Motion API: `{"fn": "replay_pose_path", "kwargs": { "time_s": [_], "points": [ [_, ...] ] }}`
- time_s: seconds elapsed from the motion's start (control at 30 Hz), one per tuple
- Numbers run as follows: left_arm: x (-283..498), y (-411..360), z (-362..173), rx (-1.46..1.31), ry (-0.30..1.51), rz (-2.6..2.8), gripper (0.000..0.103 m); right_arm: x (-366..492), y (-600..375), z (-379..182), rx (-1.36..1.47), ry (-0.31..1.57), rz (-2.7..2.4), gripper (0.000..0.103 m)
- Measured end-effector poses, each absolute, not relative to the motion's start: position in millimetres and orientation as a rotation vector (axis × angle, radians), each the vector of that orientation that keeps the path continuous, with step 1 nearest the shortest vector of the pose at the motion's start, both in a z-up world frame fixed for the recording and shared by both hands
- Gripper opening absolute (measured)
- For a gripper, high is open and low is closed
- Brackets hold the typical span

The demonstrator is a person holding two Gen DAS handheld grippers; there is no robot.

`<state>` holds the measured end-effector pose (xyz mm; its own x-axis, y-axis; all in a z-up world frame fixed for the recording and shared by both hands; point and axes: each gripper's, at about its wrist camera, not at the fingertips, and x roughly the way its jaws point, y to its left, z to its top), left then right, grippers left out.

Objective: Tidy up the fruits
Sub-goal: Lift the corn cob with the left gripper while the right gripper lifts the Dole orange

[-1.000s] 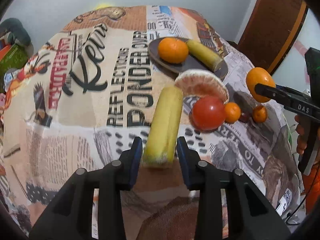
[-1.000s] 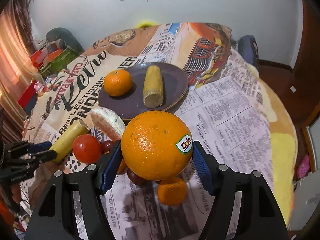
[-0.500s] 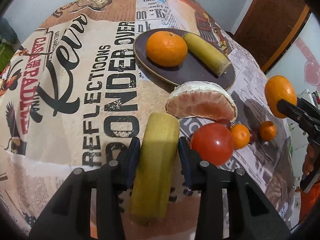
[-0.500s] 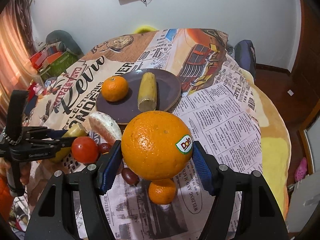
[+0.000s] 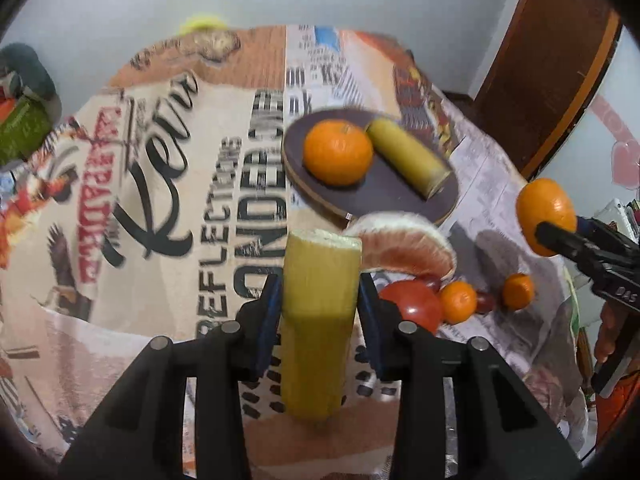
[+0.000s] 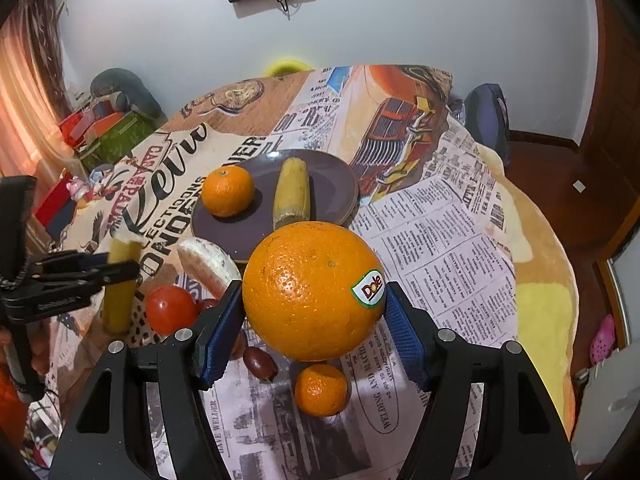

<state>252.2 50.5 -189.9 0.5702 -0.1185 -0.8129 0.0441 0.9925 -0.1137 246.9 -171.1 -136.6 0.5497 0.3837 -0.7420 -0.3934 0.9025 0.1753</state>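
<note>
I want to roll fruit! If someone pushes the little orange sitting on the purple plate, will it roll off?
Probably it would roll easily: the small orange looks round and rests loose on the plate. The plate looks nearly flat, with only a low rim, so a firm push might send it off. The banana piece beside it could block it on that side.

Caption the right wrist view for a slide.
Right gripper holds a stickered orange above the dark plate and scattered fruit.

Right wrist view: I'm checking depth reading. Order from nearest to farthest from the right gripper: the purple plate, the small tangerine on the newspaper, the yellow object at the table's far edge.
1. Small tangerine, just below the right gripper.
2. Purple plate, mid-table.
3. Yellow object, far edge.
</note>
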Motion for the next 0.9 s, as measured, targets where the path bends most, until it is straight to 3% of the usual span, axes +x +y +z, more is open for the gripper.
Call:
{"fn": "replay_pose_path", "kwargs": {
  "time_s": [0.5,0.9],
  "points": [
    [259.7,17.8,-119.3,-0.088,0.778,-0.179,0.037,262.0,-174.9,-111.4,-0.005,0.793,0.441,0.066],
    [302.6,-19.7,-133.8,-0.050,0.802,-0.233,0.037,295.0,-169.8,-108.3,-0.019,0.759,0.436,0.066]
  ]
}}
